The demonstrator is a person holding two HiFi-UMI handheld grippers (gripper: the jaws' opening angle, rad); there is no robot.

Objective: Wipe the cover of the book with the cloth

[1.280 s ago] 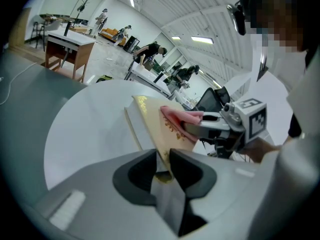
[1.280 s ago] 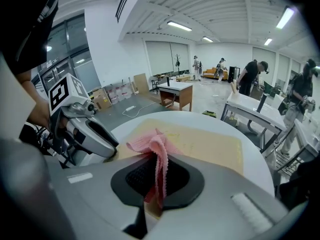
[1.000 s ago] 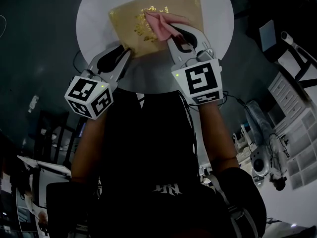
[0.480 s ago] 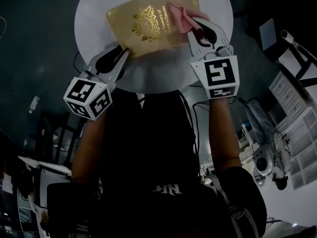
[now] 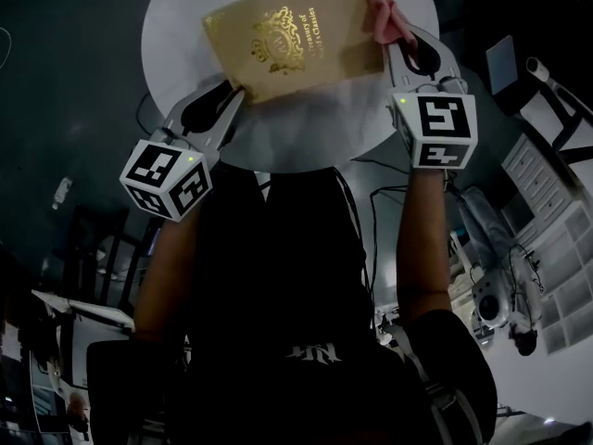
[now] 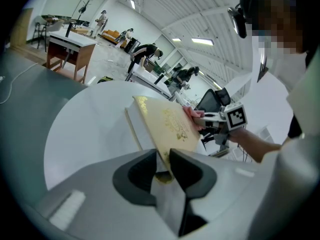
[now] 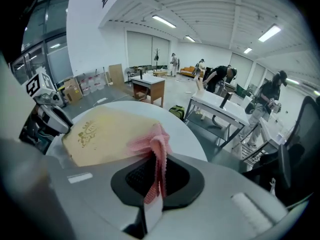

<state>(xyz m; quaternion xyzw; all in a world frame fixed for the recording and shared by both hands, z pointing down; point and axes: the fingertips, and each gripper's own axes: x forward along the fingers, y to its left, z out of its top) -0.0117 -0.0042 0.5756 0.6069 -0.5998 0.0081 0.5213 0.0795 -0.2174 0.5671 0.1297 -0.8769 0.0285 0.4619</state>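
Note:
A gold-covered book [image 5: 287, 43] lies on a round white table [image 5: 185, 26]. My left gripper [image 5: 238, 94] is shut on the book's near left corner; in the left gripper view the jaws clamp the book [image 6: 167, 126] edge. My right gripper [image 5: 394, 37] is shut on a pink cloth [image 5: 382, 9] that rests at the cover's right edge. In the right gripper view the cloth [image 7: 150, 144] hangs bunched between the jaws, touching the book [image 7: 100, 134]. The left gripper [image 7: 47, 111] shows at that view's left side.
The table [image 6: 85, 129] is small, with dark floor around it [image 5: 74, 82]. White drawers [image 5: 537, 165] and gear stand at the right. Desks [image 7: 150, 86] and several people fill the room beyond. My own body is just below the table edge.
The right gripper has slid the pink cloth across the cover from its middle to the right edge. The left gripper and the book have kept still.

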